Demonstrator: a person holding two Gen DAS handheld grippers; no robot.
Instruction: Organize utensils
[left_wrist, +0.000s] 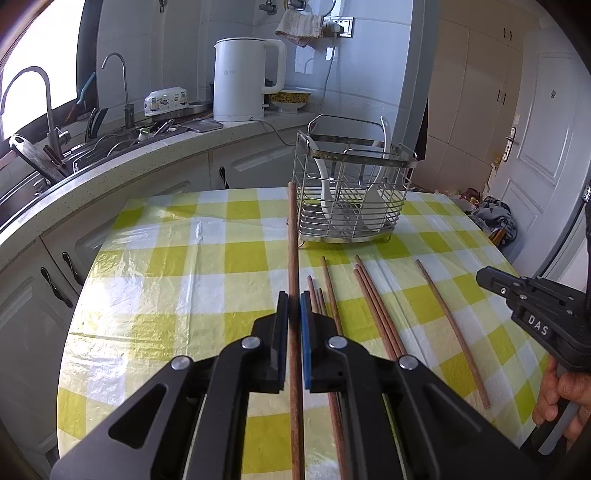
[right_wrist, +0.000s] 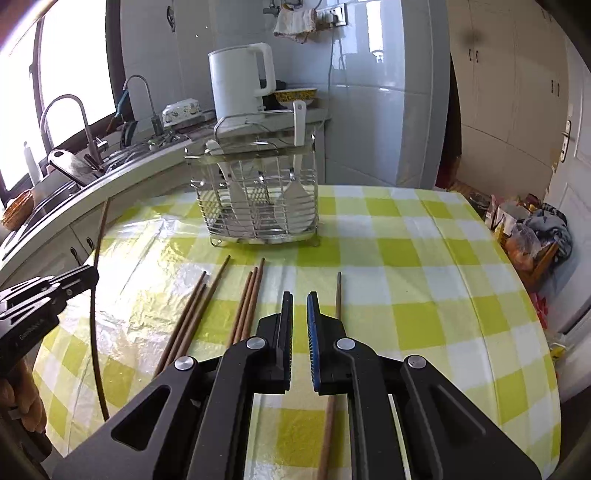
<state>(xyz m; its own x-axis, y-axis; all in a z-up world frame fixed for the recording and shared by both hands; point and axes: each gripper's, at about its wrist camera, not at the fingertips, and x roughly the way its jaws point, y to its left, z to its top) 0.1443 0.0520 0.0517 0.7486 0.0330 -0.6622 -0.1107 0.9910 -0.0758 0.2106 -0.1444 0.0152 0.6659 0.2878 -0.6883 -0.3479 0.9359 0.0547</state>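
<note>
One chopstick (left_wrist: 293, 258) — clamped lengthwise, tip toward rack (left_wrist: 351, 192).

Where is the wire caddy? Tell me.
The wire caddy stands at the table's far end, in both views, just beyond the loose chopsticks, with the white kettle on the counter behind it.

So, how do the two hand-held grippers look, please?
Both the left gripper and the right gripper are matte black, with angular linkage arms, round silver pivot pins and flat fingers; one pad on each is blue. White letters "DAS" mark the right one's side.
</note>
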